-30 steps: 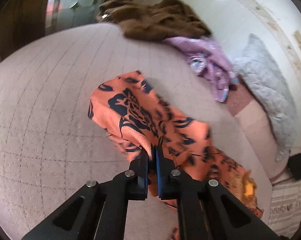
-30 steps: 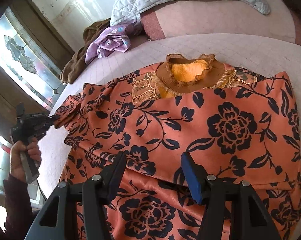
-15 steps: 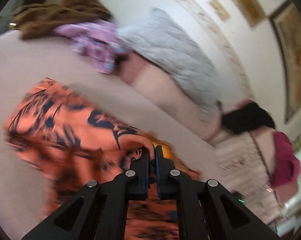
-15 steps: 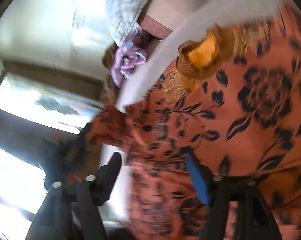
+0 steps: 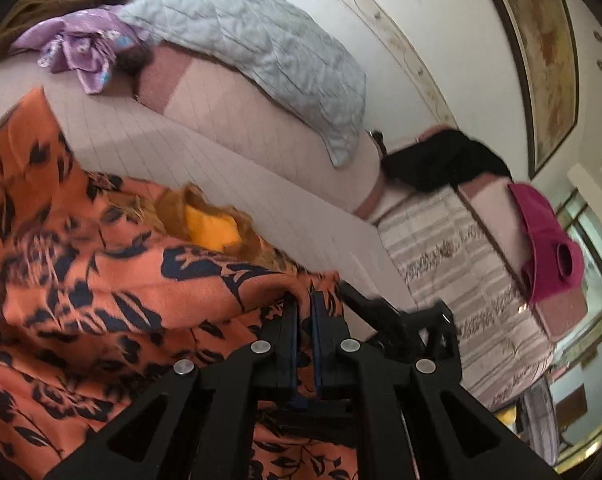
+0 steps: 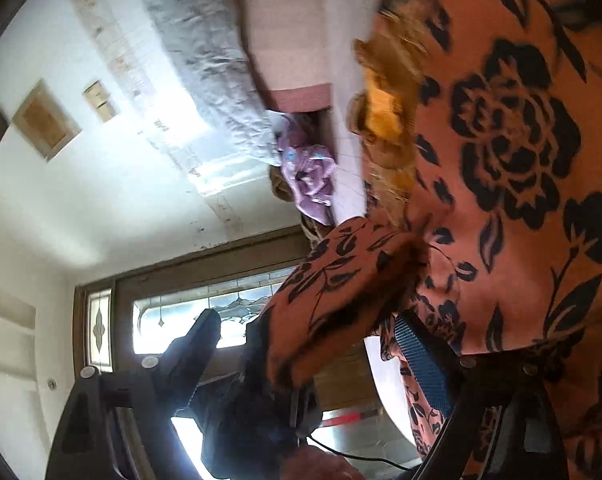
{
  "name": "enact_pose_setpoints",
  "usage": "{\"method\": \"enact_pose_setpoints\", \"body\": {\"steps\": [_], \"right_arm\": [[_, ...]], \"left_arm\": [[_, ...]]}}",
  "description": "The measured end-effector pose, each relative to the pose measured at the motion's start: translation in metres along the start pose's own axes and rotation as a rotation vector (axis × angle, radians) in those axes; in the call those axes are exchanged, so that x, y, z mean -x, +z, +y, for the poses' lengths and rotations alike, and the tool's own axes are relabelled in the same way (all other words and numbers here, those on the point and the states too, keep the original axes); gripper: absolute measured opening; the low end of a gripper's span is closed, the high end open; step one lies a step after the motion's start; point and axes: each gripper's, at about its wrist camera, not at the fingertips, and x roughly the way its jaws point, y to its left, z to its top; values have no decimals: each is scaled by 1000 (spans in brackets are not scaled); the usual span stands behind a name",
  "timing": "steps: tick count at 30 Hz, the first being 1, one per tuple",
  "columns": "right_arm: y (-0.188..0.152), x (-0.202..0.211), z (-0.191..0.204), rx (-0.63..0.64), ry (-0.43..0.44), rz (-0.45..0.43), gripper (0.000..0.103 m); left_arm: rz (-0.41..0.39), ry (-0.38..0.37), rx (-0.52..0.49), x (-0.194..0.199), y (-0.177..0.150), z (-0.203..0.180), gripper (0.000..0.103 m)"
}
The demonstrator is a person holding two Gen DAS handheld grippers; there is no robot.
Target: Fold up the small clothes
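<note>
An orange dress with dark flowers (image 5: 81, 280) lies on the pale quilted bed (image 5: 229, 168); its yellow-brown ruffled neck (image 5: 209, 228) points toward the pillows. My left gripper (image 5: 305, 300) is shut on a sleeve edge of the dress and holds that fold over the body of the dress. My right gripper (image 6: 309, 332) is open, its jaws wide apart. The lifted sleeve (image 6: 341, 280) hangs between its fingers, with the rest of the dress (image 6: 521, 140) to the right. The right gripper's black frame (image 5: 401, 324) shows just beyond my left fingertips.
A grey quilted pillow (image 5: 261, 40) and pink bolster (image 5: 229, 120) lie at the bed's head. A lilac garment (image 5: 81, 52) and a brown one (image 5: 53, 0) sit at the far corner. A black cloth (image 5: 441, 160) and a magenta garment (image 5: 549, 248) lie right. A stained-glass window (image 6: 205, 320) is behind.
My left gripper has carried the sleeve across the dress toward the right gripper. Both cameras have swung and tilted. The right gripper has stayed open.
</note>
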Motion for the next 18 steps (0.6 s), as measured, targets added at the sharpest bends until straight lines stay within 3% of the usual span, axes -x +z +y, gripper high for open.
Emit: {"method": "enact_pose_setpoints", "body": {"steps": [3, 7, 9, 11, 12, 14, 18], "right_arm": [[0, 3, -6, -16, -34, -44, 85], [7, 29, 9, 57, -70, -174, 60], [12, 36, 19, 104, -118, -211, 23], [16, 39, 34, 196, -227, -247, 9], [18, 39, 38, 225, -257, -251, 8], [22, 38, 52, 297, -329, -257, 8], [26, 38, 74, 440, -474, -304, 7]], "left_arm": [[27, 13, -34, -6, -12, -3, 6], [70, 38, -69, -9, -26, -5, 6], [105, 60, -92, -11, -30, -6, 6], [130, 72, -107, -12, -31, -5, 14], [140, 76, -115, -11, -31, -5, 19], [165, 90, -134, -7, -31, -2, 41], [150, 143, -174, 16, -25, 13, 45]]}}
